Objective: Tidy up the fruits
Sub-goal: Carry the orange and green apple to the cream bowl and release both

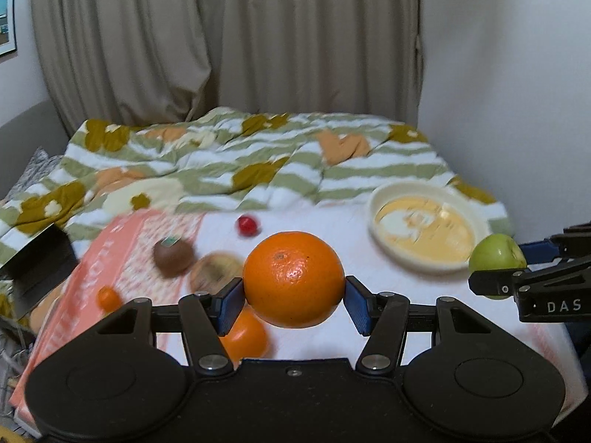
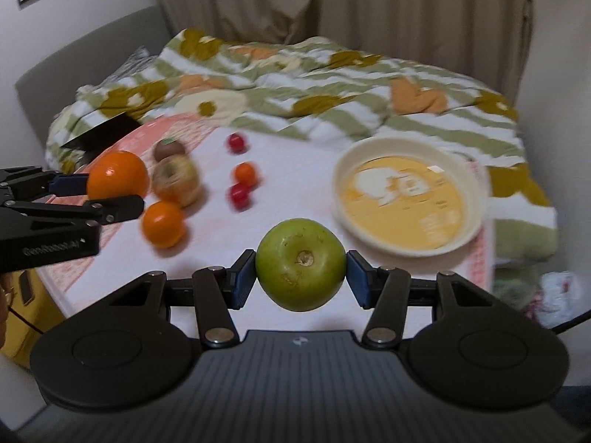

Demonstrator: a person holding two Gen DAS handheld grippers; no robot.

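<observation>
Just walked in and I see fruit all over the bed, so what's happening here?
Someone is sorting fruit with two hand-held grippers. The left gripper is shut on a large orange, the right gripper on a green apple, both lifted above the cloth. The cream bowl ahead holds no fruit yet. A kiwi, a yellowish apple, smaller oranges and red fruits wait on the cloth.

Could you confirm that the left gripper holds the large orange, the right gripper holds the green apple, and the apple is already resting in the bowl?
Not quite. The left gripper does hold the large orange and the right gripper the green apple, but the apple is not in the bowl; the right wrist view shows it clamped in the air short of it.
</observation>
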